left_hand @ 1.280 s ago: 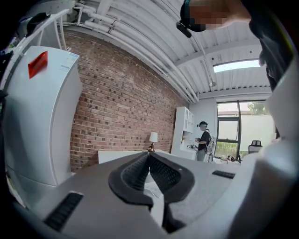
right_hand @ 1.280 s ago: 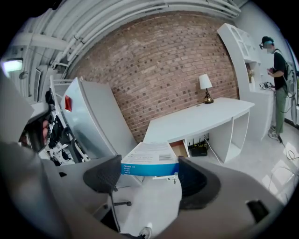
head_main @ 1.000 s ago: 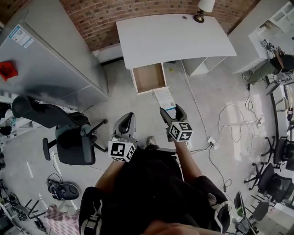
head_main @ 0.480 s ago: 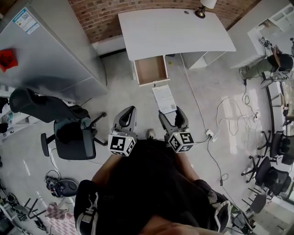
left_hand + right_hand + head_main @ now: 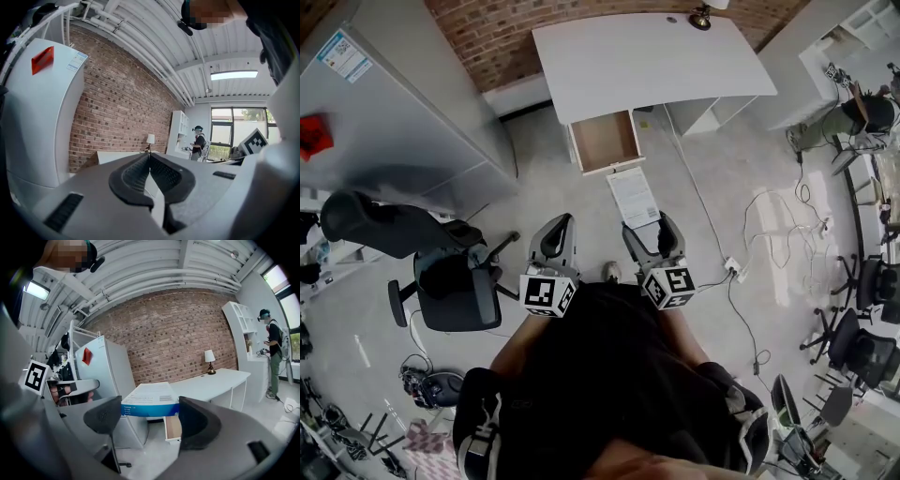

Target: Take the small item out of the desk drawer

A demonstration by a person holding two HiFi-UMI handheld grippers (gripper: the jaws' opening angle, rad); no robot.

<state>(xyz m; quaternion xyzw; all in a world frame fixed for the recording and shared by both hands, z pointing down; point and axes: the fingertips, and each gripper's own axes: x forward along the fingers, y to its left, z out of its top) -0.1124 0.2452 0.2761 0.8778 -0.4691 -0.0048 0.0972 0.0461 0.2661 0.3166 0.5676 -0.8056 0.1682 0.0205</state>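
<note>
The small item is a flat white box with a blue edge point(image 5: 634, 196). My right gripper point(image 5: 649, 228) is shut on its near end and holds it level above the floor, short of the desk. In the right gripper view the box point(image 5: 150, 399) sits clamped between both pads of that gripper point(image 5: 151, 417). The wooden drawer point(image 5: 606, 141) stands pulled out from under the white desk point(image 5: 647, 61), and its inside looks bare. To the left, my left gripper point(image 5: 560, 225) is shut on nothing; its pads meet at the tip point(image 5: 149, 157).
A tall grey cabinet point(image 5: 384, 122) stands at the left, with a black office chair point(image 5: 441, 281) beside me. Cables point(image 5: 769, 234) trail over the floor at the right. A small lamp point(image 5: 703, 17) sits on the desk's far edge. Another person point(image 5: 853, 117) stands by white shelves.
The right gripper has drawn back toward my body with the box, widening the gap to the open drawer. The left gripper has hardly moved.
</note>
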